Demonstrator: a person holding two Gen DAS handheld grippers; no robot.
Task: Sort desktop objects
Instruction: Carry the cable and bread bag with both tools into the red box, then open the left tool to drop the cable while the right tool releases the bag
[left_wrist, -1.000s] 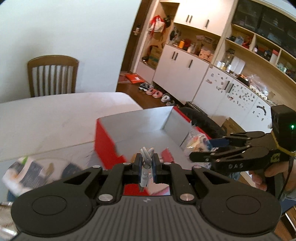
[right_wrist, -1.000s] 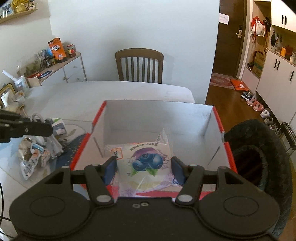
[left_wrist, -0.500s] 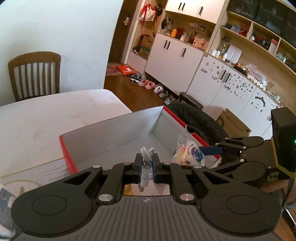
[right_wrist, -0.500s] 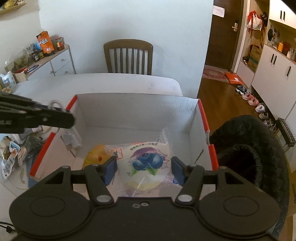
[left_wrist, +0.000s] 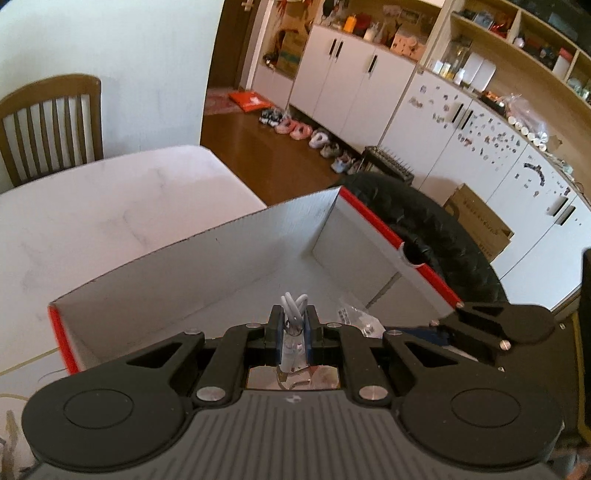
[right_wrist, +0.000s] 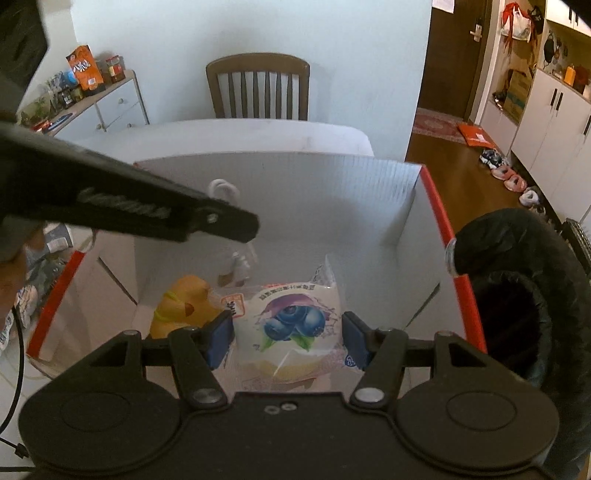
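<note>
A cardboard box (right_wrist: 436, 206) with red rims and white inner walls stands on the pale table; the box (left_wrist: 373, 218) fills the middle of the left wrist view. My left gripper (left_wrist: 293, 321) is shut on a coiled white cable (left_wrist: 293, 304) in a clear bag. In the right wrist view the left gripper (right_wrist: 243, 227) reaches over the box from the left, and the cable (right_wrist: 221, 186) dangles inside. My right gripper (right_wrist: 288, 334) is shut on a blueberry bread packet (right_wrist: 291, 321), over the box's near side. A yellow packet (right_wrist: 181, 310) lies on the box floor.
A black bin lined with a bag (right_wrist: 517, 295) stands just right of the box. Snack packets (right_wrist: 29, 295) lie on the table to the left. A wooden chair (right_wrist: 258, 88) is at the table's far side. Cabinets and shoes (left_wrist: 306, 133) line the right wall.
My left gripper has swung right from the table's clutter to over the box, with the cable in it. The right gripper has carried the bread packet forward, farther over the box.
</note>
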